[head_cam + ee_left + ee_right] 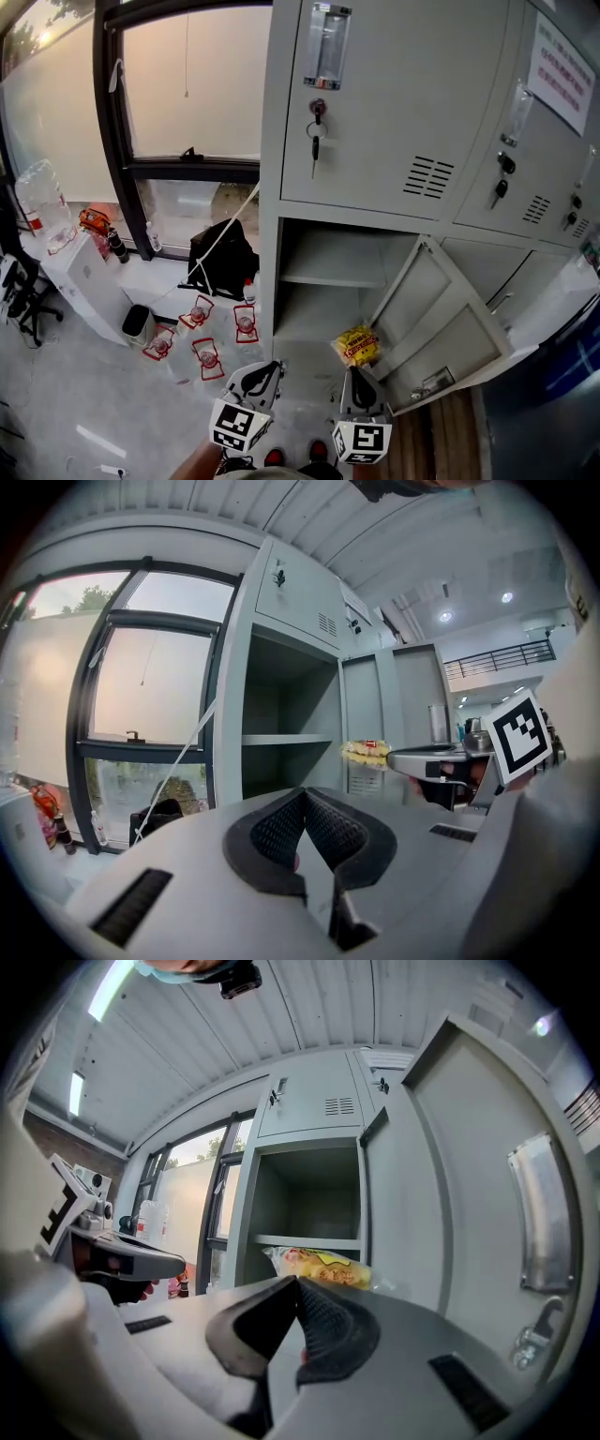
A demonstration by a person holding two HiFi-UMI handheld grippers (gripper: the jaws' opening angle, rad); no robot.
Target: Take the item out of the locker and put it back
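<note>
The grey locker's lower compartment [323,323] stands open, its door [441,333] swung out to the right and a shelf [333,274] across its middle. A yellow snack bag [356,345] hangs in front of the opening, outside the compartment. My right gripper [357,373] is shut on the bag's near edge. In the right gripper view the bag [323,1267] sticks out just past the closed right gripper [296,1283]. My left gripper [265,368] is beside it on the left, shut and empty. The left gripper view shows the left gripper [303,794] closed and the bag [366,752] off to its right.
A black bag [220,258] lies on the floor left of the locker, under the window. Several small bottles in red holders [206,354] stand near my left gripper. A key [317,117] hangs in the upper locker door. A white bin [139,323] stands further left.
</note>
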